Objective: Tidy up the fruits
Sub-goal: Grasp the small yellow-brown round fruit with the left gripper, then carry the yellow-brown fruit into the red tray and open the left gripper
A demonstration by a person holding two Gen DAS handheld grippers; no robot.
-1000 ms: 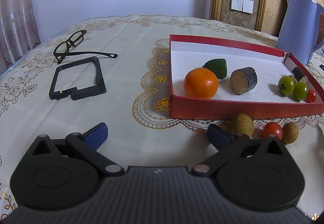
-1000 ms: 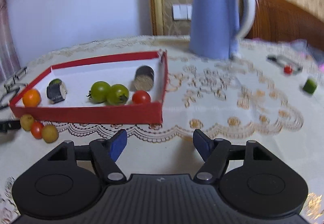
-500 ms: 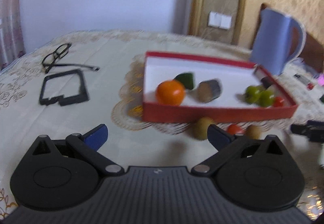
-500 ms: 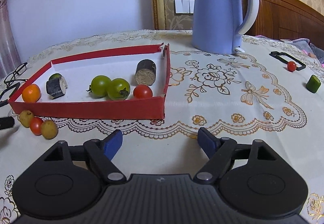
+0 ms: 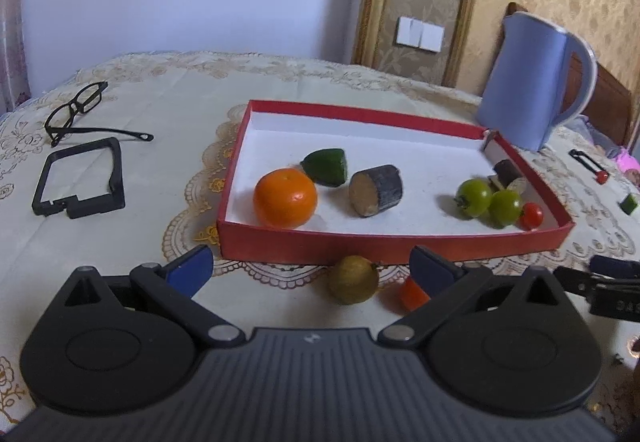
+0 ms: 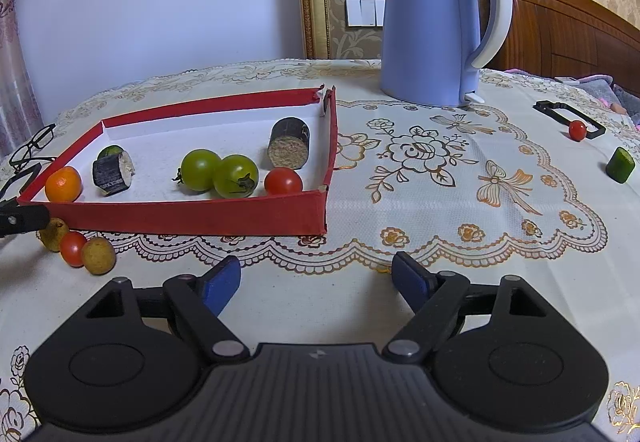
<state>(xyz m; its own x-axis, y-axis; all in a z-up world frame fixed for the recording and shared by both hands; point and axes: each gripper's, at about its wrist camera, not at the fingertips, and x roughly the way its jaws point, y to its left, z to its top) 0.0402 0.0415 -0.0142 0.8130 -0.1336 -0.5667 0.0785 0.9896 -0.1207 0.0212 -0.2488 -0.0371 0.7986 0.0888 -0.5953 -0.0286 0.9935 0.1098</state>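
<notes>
A red tray [image 5: 392, 242] holds an orange [image 5: 285, 198], a green wedge [image 5: 326, 166], dark cut cylinders [image 5: 376, 190], two green tomatoes [image 5: 474, 198] and a red cherry tomato [image 5: 531, 215]. In front of the tray, on the cloth, lie a yellow-brown fruit [image 5: 354, 279], a red tomato [image 6: 73, 248] and a second brown fruit [image 6: 98, 255]. My left gripper [image 5: 310, 270] is open just short of the yellow-brown fruit, touching nothing. My right gripper [image 6: 316, 280] is open over bare cloth near the tray's right corner [image 6: 324, 210].
A blue kettle [image 6: 432, 22] stands behind the tray. To the far right lie a cherry tomato [image 6: 577, 130], a green piece [image 6: 620, 165] and a black frame [image 6: 568, 112]. Glasses [image 5: 76, 110] and another black frame [image 5: 80, 178] lie left of the tray.
The left gripper pulled back and swung right, so the tray looks smaller and the kettle came into view. The right gripper's jaws spread wider while its hand stayed put.
</notes>
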